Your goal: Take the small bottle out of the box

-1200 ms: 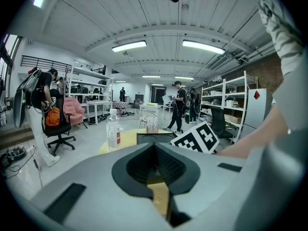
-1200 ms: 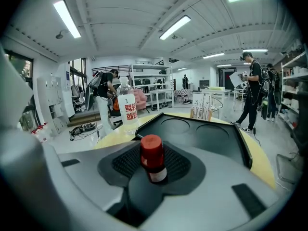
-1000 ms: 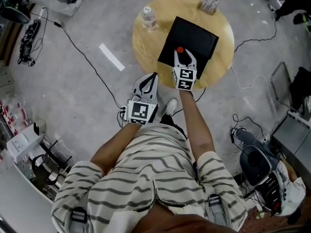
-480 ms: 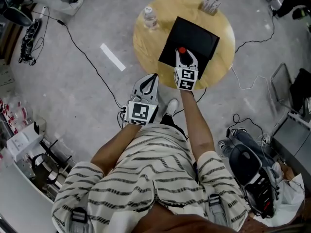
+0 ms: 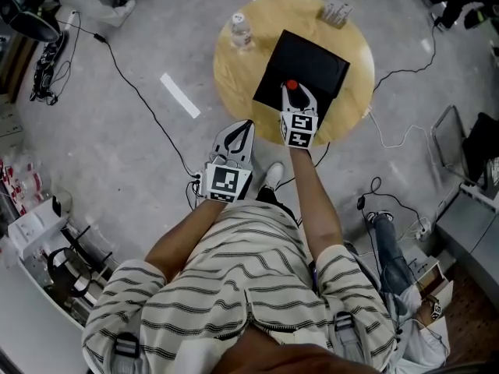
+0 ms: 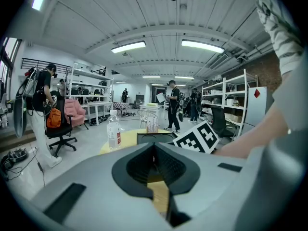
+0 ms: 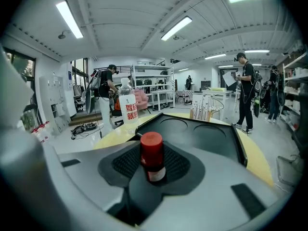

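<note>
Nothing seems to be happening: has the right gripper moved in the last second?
No. The right gripper, at the small bottle, stays over the same near edge of the black box.

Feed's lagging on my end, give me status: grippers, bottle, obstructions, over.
Left gripper shut, empty, short of the table. Right gripper closed on small bottle, upright, not yet out of the box. Nothing blocking the lift.
</note>
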`<action>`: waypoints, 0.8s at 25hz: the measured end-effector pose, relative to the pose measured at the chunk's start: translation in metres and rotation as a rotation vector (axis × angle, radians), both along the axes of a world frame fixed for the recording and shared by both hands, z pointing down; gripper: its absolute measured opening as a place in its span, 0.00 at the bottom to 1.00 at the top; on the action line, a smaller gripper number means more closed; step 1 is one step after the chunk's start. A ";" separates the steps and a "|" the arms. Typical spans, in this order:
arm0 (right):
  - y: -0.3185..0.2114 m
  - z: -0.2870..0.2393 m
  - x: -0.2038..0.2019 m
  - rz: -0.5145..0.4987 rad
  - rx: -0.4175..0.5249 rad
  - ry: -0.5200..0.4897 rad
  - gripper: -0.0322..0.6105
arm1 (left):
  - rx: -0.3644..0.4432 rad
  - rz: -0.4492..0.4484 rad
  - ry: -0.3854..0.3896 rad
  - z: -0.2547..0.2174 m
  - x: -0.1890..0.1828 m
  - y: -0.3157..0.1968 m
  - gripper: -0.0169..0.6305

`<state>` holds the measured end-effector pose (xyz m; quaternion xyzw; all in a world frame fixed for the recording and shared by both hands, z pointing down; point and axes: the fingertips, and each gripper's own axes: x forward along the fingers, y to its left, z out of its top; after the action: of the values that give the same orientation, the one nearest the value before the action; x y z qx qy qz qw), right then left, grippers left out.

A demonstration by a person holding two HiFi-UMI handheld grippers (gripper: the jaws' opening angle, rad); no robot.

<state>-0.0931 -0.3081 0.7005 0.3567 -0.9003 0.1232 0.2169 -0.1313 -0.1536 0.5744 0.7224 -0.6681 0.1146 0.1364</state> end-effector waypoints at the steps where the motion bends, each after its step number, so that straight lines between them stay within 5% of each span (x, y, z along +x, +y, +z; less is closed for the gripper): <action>1: 0.001 -0.002 0.001 -0.002 0.001 0.000 0.28 | 0.002 0.001 -0.001 -0.002 0.001 0.001 0.06; 20: 0.023 -0.046 0.028 -0.025 0.022 -0.061 0.28 | 0.053 0.009 -0.030 -0.023 0.023 0.008 0.06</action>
<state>-0.0655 -0.2855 0.6545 0.3437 -0.9122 0.1214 0.1872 -0.1085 -0.1457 0.5516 0.7271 -0.6695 0.1081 0.1066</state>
